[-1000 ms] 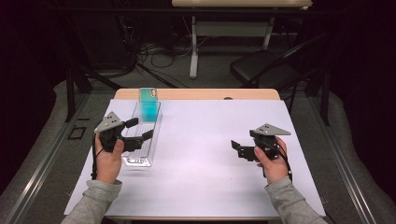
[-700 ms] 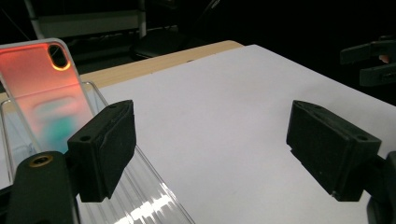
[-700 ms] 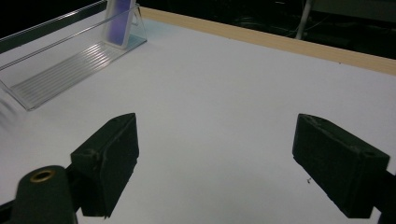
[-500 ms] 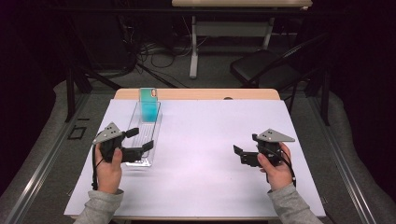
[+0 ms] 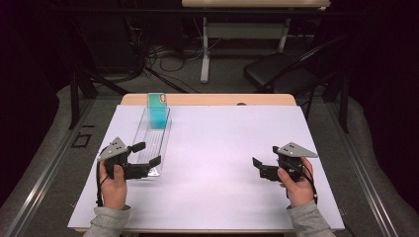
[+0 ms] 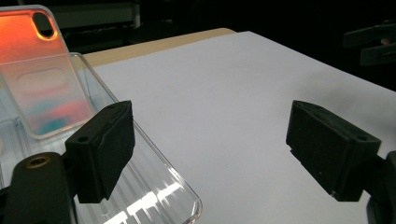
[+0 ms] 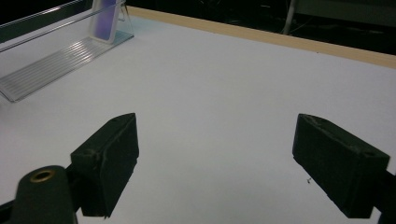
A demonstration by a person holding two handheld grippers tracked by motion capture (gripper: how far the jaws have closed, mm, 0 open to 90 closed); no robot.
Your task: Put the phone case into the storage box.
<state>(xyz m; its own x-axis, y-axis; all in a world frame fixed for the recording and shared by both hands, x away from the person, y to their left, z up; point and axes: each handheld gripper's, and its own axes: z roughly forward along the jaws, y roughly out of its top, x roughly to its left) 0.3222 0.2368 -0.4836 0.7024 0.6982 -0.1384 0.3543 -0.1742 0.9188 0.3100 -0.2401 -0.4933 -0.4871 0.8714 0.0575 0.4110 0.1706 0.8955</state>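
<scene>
Both grippers hang with jaws spread and empty. The left gripper (image 5: 145, 160) sits at the near end of the clear tray (image 5: 157, 143), whose far end props a phone case (image 5: 158, 111) upright. The right gripper (image 5: 261, 167) idles well right of the tray. Judged step: approach; next, reach along the tray and pinch the case.

Two black grippers, left gripper (image 5: 144, 160) and right gripper (image 5: 263, 169), each with a grey three-cornered plate on top, blocky black jaws, a brass-coloured ring at 7 o'clock in each gripper view, thin black cables, grey sleeves.
</scene>
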